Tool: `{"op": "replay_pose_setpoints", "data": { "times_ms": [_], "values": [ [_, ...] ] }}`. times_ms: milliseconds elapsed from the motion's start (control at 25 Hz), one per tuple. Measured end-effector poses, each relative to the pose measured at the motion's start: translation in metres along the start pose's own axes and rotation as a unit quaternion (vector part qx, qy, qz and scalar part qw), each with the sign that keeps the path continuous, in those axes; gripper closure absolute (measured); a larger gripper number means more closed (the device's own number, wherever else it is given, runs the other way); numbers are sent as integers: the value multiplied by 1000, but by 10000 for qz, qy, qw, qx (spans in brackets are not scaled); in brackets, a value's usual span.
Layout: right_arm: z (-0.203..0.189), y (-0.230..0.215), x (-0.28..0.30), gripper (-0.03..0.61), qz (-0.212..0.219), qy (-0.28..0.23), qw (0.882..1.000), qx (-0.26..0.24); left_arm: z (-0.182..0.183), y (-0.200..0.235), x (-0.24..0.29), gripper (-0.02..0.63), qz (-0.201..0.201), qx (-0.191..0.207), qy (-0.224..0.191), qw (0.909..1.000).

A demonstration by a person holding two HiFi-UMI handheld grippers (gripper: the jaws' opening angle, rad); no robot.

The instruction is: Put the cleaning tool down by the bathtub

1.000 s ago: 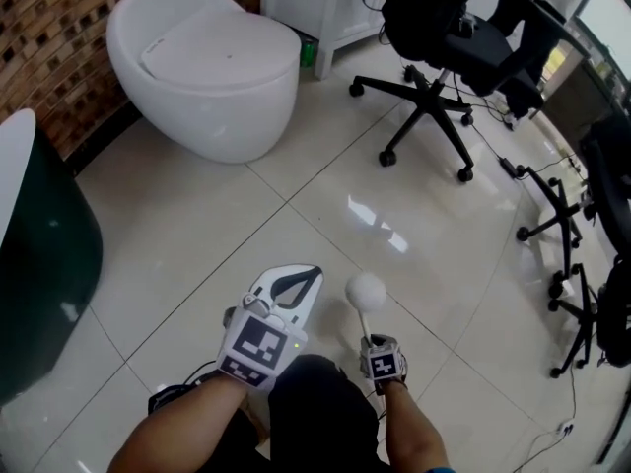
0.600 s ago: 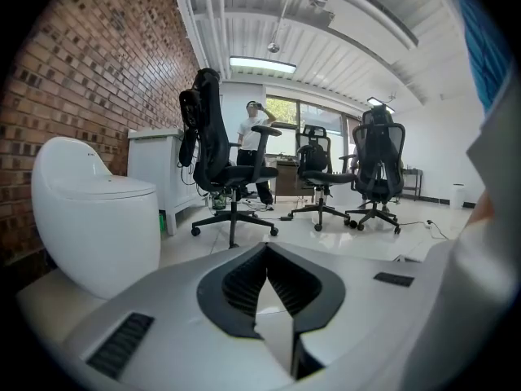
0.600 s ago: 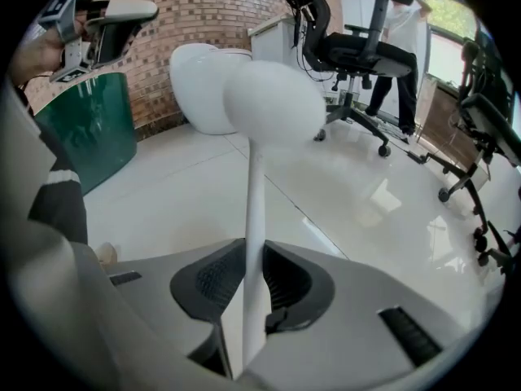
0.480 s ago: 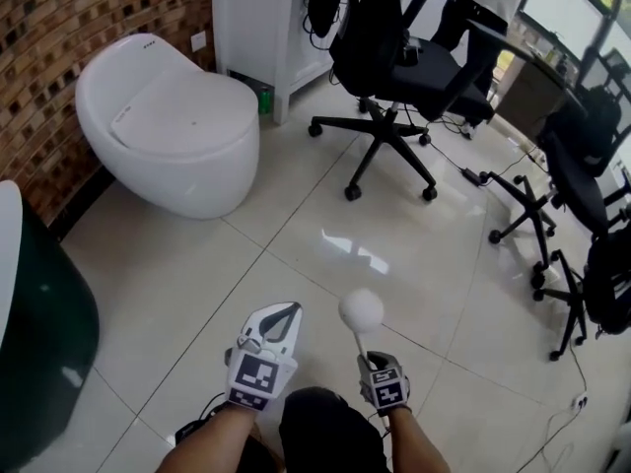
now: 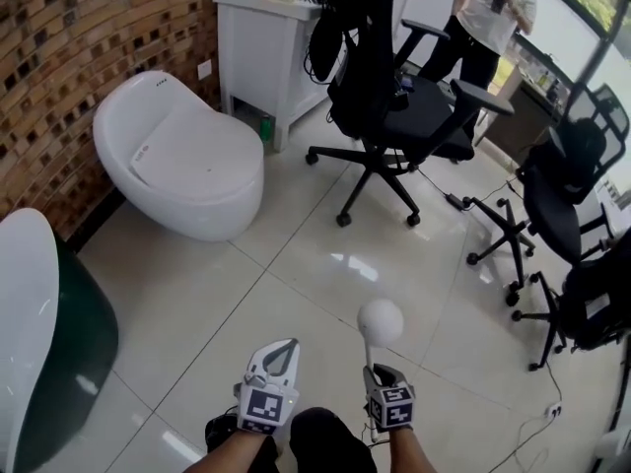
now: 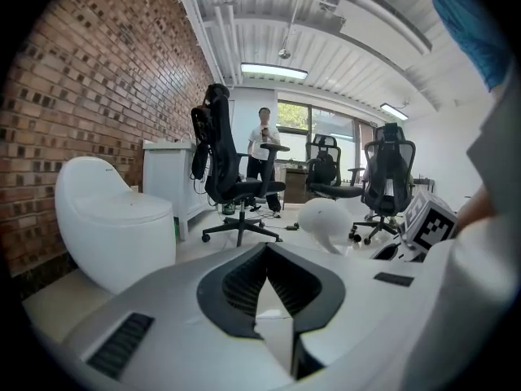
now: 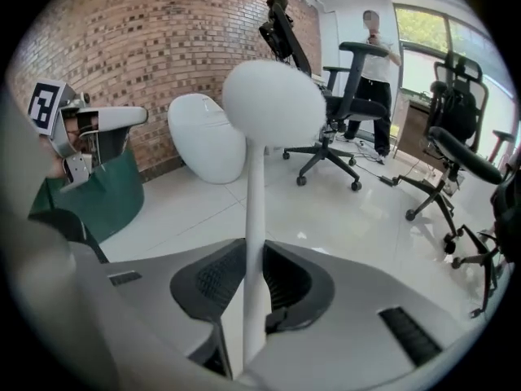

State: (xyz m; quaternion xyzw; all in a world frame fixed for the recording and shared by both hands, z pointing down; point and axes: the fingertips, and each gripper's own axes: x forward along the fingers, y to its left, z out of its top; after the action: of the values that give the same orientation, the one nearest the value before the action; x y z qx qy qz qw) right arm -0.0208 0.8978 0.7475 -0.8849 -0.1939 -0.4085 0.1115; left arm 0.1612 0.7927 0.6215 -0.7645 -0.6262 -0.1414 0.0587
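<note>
**Cleaning tool.** The cleaning tool (image 5: 381, 321) is plain white all over. It has a thin straight handle with a smooth, rounded, ball-like head at the far end. In the right gripper view the head (image 7: 273, 100) stands directly above the handle, and the handle runs down the middle of the picture. No brush hairs or surface texture can be made out on the head.

**Right tongs.** The right tongs (image 5: 373, 371) are closed on the lower part of the handle. In the right gripper view (image 7: 255, 259) both dark ribbed pads press against the handle, one on each side. The tool is held roughly upright, head uppermost, above the glossy tiled floor (image 5: 325, 264) and clear of it.

**Left tongs.** The left tongs (image 5: 289, 344) are closed and hold nothing. In the left gripper view (image 6: 265, 247) the jaw tips meet at a point, and only floor shows through the gap behind them. The left tongs are just beside the right tongs, on the left.

**Position relative to the bathtub.**
- The bathtub (image 5: 30, 294) has a white rim and a dark green outer wall.
- It stands at the left edge of the head view.
- The tool is well apart from it, with open floor between them.

**Surroundings.**
- A white toilet (image 5: 182, 161) stands against the brick wall (image 5: 79, 47).
- A white cabinet (image 5: 261, 42) stands beyond the toilet.
- A black office chair (image 5: 394, 106) and a standing person (image 5: 493, 13) are farther off.
</note>
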Motion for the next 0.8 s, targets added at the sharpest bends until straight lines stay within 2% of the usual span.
{"op": "replay_pose_setpoints", "data": {
  "times_ms": [160, 400, 520, 640, 800],
  "values": [
    [53, 13, -80, 485, 15, 42, 10000, 85, 74, -12, -41, 617, -20, 80, 235, 9997],
    [140, 19, -206, 485, -156, -70, 9998, 139, 198, -21, -112, 617, -13, 130, 247, 9996],
    [189, 22, -269, 485, -241, -305, 9990, 212, 256, -35, -147, 617, -211, 218, 198, 9993],
    [237, 34, -325, 485, -276, -612, 9975, 203, 302, -45, -180, 617, -378, 343, 168, 9986],
    [283, 63, -389, 485, -250, -922, 9954, 42, 339, -51, -225, 617, -380, 70, 125, 9992]
  ]
}}
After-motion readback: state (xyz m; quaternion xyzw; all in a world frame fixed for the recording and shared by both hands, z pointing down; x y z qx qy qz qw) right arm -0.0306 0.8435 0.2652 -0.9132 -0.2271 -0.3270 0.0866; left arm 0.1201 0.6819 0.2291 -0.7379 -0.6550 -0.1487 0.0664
